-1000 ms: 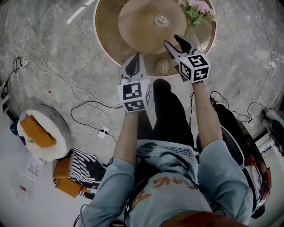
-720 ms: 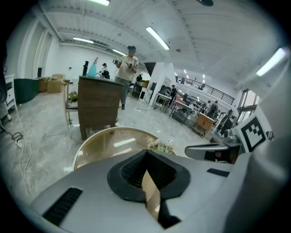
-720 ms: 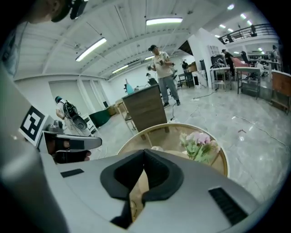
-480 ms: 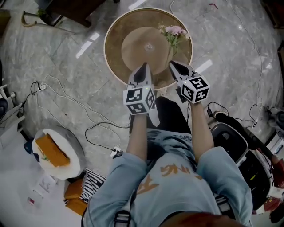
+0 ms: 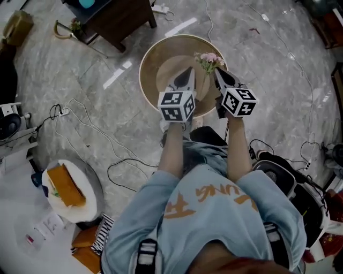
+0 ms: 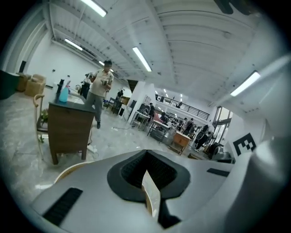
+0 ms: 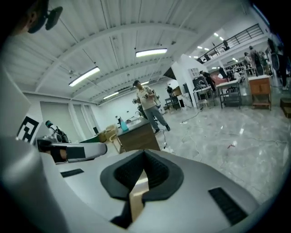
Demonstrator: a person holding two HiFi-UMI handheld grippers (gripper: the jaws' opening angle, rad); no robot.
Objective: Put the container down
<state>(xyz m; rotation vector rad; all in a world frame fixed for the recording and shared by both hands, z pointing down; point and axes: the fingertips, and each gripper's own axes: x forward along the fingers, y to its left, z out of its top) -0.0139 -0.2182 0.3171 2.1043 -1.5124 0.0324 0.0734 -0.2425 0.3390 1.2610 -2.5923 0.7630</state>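
A round wooden table (image 5: 148, 67) stands on the marble floor below me, with a raised round centre plate. A vase of pink flowers (image 5: 209, 60) stands on its right side; its body is hidden behind the right gripper. My left gripper (image 5: 187, 73) hovers over the table's middle, and its jaws are together with nothing between them (image 6: 147, 175). Just right of the flowers my right gripper (image 5: 220, 73) is held level, shut and empty too (image 7: 140, 177). Both point out across the room. The left gripper (image 7: 68, 150) also shows at the left of the right gripper view.
A dark wooden cabinet (image 5: 115, 16) stands beyond the table (image 6: 68, 127). Cables (image 5: 91, 136) trail over the floor at the left. A white round stool with an orange thing (image 5: 69, 184) is at lower left, a black bag (image 5: 286, 179) at right. A person (image 6: 101, 91) stands near the cabinet.
The right gripper's jaws stood apart beside the flowers a second ago and are now together. Both grippers have lifted off the table, which now looks smaller and farther below.
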